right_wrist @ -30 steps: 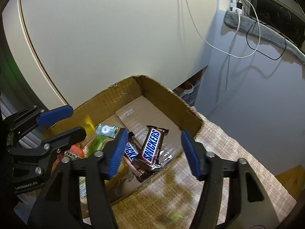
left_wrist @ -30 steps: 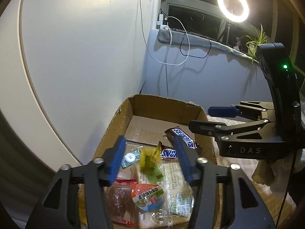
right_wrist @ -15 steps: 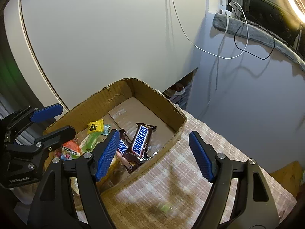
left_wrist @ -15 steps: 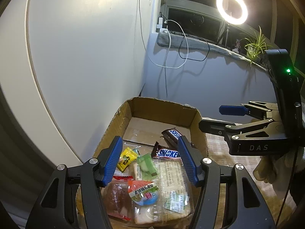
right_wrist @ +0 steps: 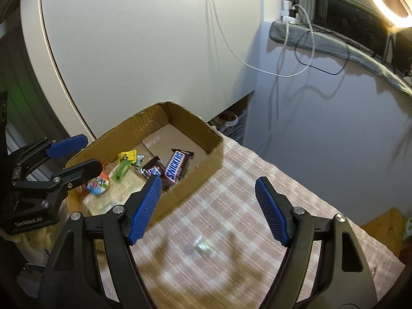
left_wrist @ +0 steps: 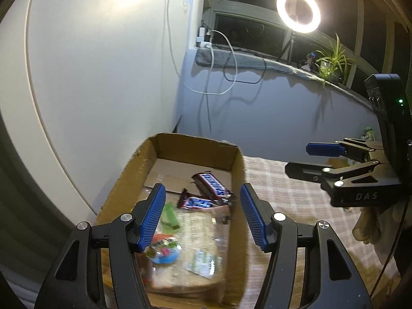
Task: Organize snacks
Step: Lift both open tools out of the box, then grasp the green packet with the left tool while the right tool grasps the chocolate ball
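both grippers — left gripper (left_wrist: 202, 215), right gripper (right_wrist: 208, 207) — backed off box (right_wrist: 206, 152), jaws apart; top snickers (right_wrist: 176, 169) long axis toward box's far corner.

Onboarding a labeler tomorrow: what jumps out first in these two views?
The cardboard box on the checked cloth, with two Snickers bars lying near its middle among other snacks. Then the ring light, glaring at the window behind. Both grippers are open and empty: the left above the box, the right over the cloth, where one small blurred wrapper lies.
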